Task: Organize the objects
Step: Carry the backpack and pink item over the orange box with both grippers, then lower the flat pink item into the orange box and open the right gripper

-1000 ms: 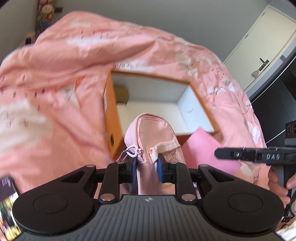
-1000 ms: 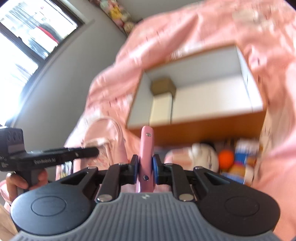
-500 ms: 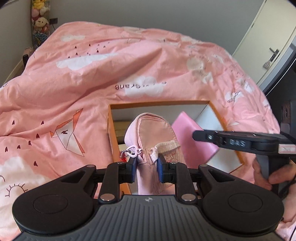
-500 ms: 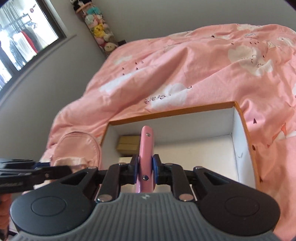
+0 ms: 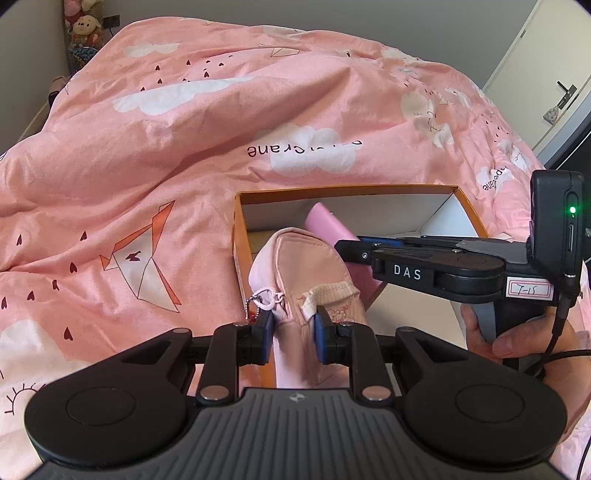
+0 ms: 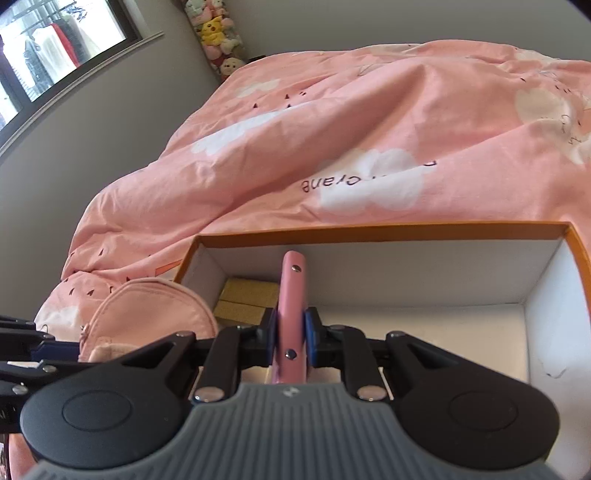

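Observation:
My left gripper (image 5: 293, 326) is shut on a pale pink zip pouch (image 5: 299, 266) with a small charm, held over the left end of an orange box (image 5: 347, 191) with a white inside. My right gripper (image 6: 290, 334) is shut on a flat pink case (image 6: 292, 295), held edge-up over the box (image 6: 388, 229). In the left wrist view the case (image 5: 327, 225) shows behind the pouch, with the right gripper's body to the right. In the right wrist view the pouch (image 6: 155, 314) sits at the box's left rim. Two small tan cartons (image 6: 245, 301) lie in the box's far left corner.
The box rests on a bed with a rumpled pink duvet (image 5: 184, 147) printed with clouds and paper cranes. Plush toys (image 6: 216, 33) stand in the far corner by a grey wall. A window (image 6: 44, 55) is at the left, a door (image 5: 554, 85) at the right.
Both grippers have moved forward and down, from in front of the box to over it, with the pouch and the pink case still held. The box's front wall has left view.

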Motion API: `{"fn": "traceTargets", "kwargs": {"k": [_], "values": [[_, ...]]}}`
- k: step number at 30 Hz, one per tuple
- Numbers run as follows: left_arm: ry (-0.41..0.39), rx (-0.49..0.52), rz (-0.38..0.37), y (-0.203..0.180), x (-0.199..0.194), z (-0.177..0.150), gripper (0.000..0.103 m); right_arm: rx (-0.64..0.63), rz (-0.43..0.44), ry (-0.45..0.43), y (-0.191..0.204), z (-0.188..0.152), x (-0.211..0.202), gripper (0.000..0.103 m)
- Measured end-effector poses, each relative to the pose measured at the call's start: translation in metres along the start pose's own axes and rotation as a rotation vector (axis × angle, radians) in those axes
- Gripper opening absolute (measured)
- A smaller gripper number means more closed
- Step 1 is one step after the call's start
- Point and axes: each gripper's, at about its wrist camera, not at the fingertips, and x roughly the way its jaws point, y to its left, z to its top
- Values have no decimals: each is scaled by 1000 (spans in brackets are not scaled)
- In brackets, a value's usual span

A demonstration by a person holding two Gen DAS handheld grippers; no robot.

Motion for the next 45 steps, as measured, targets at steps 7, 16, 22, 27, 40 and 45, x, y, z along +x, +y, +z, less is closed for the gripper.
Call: {"fn": "traceTargets", "kwargs": {"k": [7,16,22,27,40,45], "values": [[-2,22,-6,-4,6,3,25,177,56,62,-36,0,11,17],[4,6,-11,-6,23,5,25,268,19,217,-61,-8,28,21],[10,7,4,-6,27,6,25,272,-63,291,-61,-9,45,27],[12,22,15,-7,29,7,25,314,-50,314,-60,-2,57,30],[7,56,29,-9,31,8,25,-189,-50,493,-29,-10,52,48],[3,87,45,-13,32,9,25,-415,-59,573,-8,-24,61,52]]}}
